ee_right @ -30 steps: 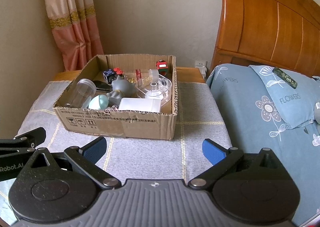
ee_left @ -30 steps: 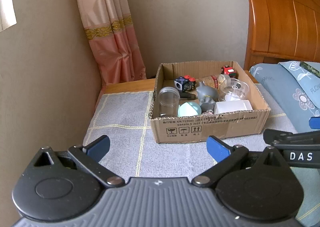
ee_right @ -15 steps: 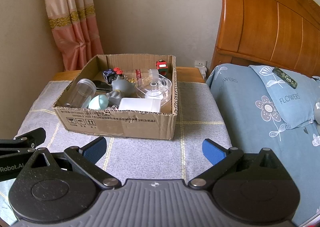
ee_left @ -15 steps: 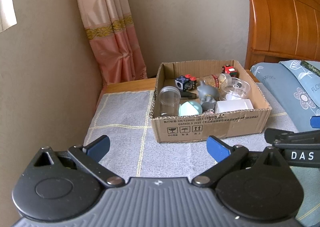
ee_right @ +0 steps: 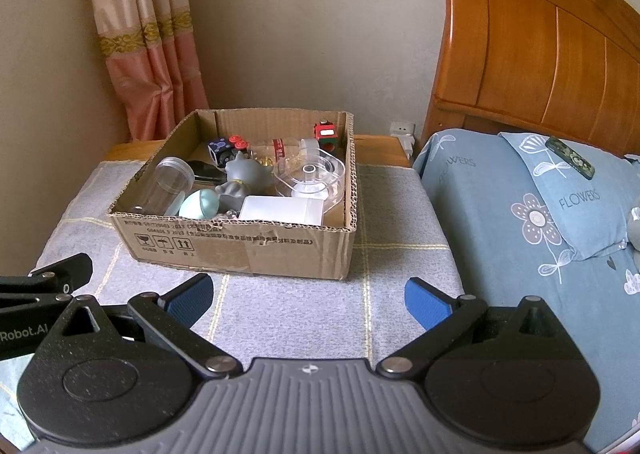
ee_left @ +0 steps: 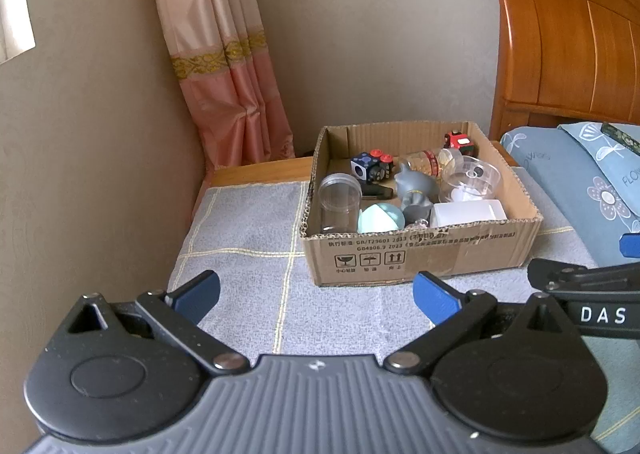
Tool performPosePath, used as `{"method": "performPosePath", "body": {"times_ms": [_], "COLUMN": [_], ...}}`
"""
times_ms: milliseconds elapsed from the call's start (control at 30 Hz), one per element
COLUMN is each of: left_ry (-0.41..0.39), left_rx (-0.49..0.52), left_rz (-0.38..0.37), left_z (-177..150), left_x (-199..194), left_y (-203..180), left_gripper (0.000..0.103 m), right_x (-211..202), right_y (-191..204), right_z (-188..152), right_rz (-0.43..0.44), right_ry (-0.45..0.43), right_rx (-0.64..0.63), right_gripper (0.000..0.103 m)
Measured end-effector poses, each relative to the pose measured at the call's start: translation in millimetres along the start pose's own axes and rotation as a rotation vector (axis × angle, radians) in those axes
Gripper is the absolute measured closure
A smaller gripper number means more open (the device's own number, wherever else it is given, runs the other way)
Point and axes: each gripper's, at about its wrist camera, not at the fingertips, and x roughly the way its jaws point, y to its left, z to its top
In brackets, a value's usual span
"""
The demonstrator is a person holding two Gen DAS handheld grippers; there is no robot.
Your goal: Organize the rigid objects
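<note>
A brown cardboard box [ee_left: 420,254] [ee_right: 240,246] stands on the grey cloth of a bedside table. Inside lie a clear jar [ee_left: 340,198] [ee_right: 170,182], a mint egg-shaped thing [ee_left: 380,218] [ee_right: 200,203], a grey figurine [ee_left: 416,184] [ee_right: 244,176], a white block [ee_left: 468,212] [ee_right: 280,210], a clear round tape holder [ee_left: 470,178] [ee_right: 310,176], a dark cube with red knobs [ee_left: 370,166] [ee_right: 224,148] and a red toy [ee_left: 458,140] [ee_right: 325,131]. My left gripper [ee_left: 316,296] and right gripper [ee_right: 308,296] are open and empty, in front of the box.
A pink curtain [ee_left: 224,54] hangs at the back left by the wall. A wooden headboard [ee_right: 540,46] and a bed with a blue flowered pillow [ee_right: 560,194] lie to the right. A dark remote [ee_right: 570,156] rests on the pillow. A wall socket [ee_right: 402,130] sits behind the table.
Both grippers have drawn back slightly from the box; the box looks a little farther away. Nothing was taken hold of.
</note>
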Motion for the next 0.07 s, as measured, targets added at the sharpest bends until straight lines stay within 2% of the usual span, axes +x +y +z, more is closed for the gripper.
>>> {"method": "performPosePath", "body": {"times_ms": [67], "left_ry": [0.001], "left_rx": [-0.001], "left_rz": [0.0], "left_z": [0.2], "left_x": [0.0], "left_y": [0.3], "left_gripper": [0.001], "right_x": [-0.5], "right_y": [0.7], "right_z": [-0.1], "right_rz": [-0.001], "right_ry": [-0.002], "right_rx": [0.001], "right_gripper": [0.0]}}
